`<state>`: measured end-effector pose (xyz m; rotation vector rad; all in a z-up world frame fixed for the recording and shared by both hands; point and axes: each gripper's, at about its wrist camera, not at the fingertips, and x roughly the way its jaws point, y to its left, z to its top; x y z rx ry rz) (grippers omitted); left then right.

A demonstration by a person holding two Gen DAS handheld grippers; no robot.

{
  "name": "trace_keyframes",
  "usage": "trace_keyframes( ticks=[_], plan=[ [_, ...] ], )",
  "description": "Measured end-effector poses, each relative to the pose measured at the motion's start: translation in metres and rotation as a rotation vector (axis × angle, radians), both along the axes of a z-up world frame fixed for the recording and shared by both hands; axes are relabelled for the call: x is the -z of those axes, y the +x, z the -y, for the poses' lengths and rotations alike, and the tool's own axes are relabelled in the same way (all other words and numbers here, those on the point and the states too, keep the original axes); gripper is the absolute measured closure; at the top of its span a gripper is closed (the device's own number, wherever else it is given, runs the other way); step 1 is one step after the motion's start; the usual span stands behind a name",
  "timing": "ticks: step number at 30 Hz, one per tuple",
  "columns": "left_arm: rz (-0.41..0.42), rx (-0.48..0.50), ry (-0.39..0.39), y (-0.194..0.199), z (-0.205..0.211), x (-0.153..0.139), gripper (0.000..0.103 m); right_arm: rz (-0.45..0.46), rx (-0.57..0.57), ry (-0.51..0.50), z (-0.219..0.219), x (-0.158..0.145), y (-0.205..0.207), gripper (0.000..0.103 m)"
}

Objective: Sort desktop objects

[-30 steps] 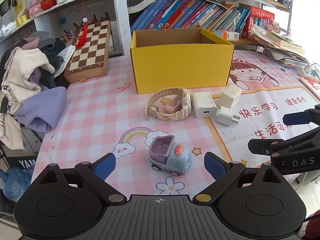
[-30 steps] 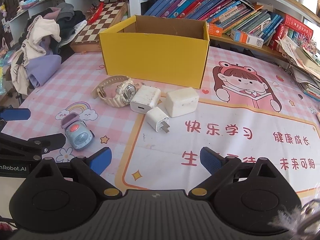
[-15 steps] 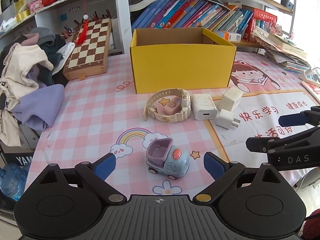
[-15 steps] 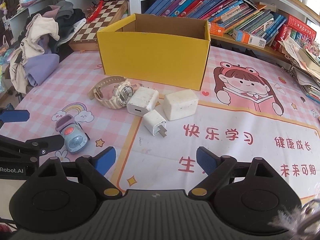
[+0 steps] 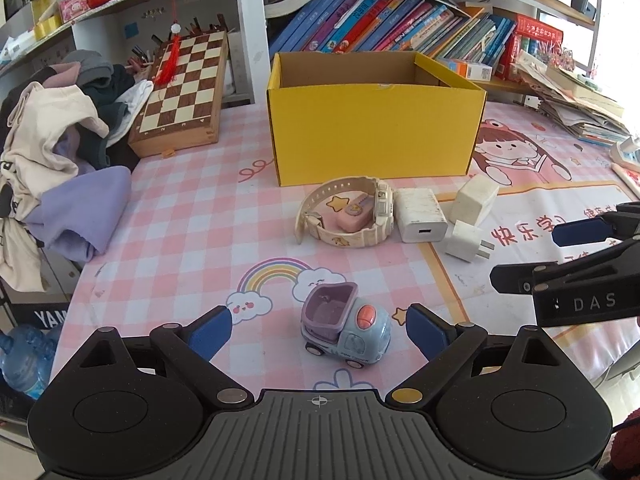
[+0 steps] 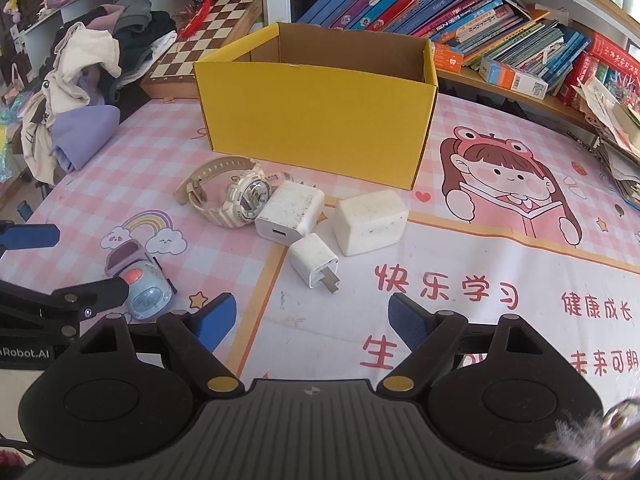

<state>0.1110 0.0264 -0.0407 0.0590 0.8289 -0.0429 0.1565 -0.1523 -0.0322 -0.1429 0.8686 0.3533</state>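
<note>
An open yellow box point(image 5: 374, 128) point(image 6: 316, 120) stands on the pink mat. In front of it lie a cream watch point(image 5: 346, 212) point(image 6: 232, 200) around a pink eraser point(image 5: 354, 216), and three white chargers: a flat one point(image 5: 420, 214) point(image 6: 290, 214), a block point(image 5: 474, 200) point(image 6: 370, 222) and a small plug point(image 5: 466, 242) point(image 6: 314, 260). A blue and purple toy truck point(image 5: 346, 330) point(image 6: 140, 280) sits between the fingers of my open left gripper point(image 5: 318, 330), not touched. My right gripper point(image 6: 312, 320) is open and empty just short of the small plug.
A chessboard point(image 5: 182, 88) leans at the back left beside a pile of clothes point(image 5: 52, 144). Books point(image 5: 392, 28) fill the shelf behind the box. Stacked papers point(image 5: 576, 108) lie at the right. The table's left edge drops to water bottles point(image 5: 20, 360).
Both grippers have moved forward a little. The toy truck now lies between my left fingers, and the small plug is nearer my right gripper. Nothing was gripped.
</note>
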Motion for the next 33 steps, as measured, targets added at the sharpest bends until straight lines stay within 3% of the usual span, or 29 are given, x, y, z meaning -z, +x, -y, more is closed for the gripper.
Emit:
trace_keyframes(
  ticks=[9, 19, 33],
  plan=[
    [-0.047, -0.001, -0.006, 0.012, 0.003, 0.011, 0.009, -0.041, -0.026, -0.015, -0.004, 0.008, 0.018, 0.029],
    [-0.095, -0.028, -0.020, 0.021, 0.002, 0.021, 0.017, -0.086, -0.034, -0.008, -0.007, 0.018, 0.040, 0.042],
    [-0.140, -0.054, -0.037, 0.032, 0.003, 0.030, 0.018, -0.134, -0.092, -0.023, -0.019, 0.029, 0.065, 0.047]
  ],
)
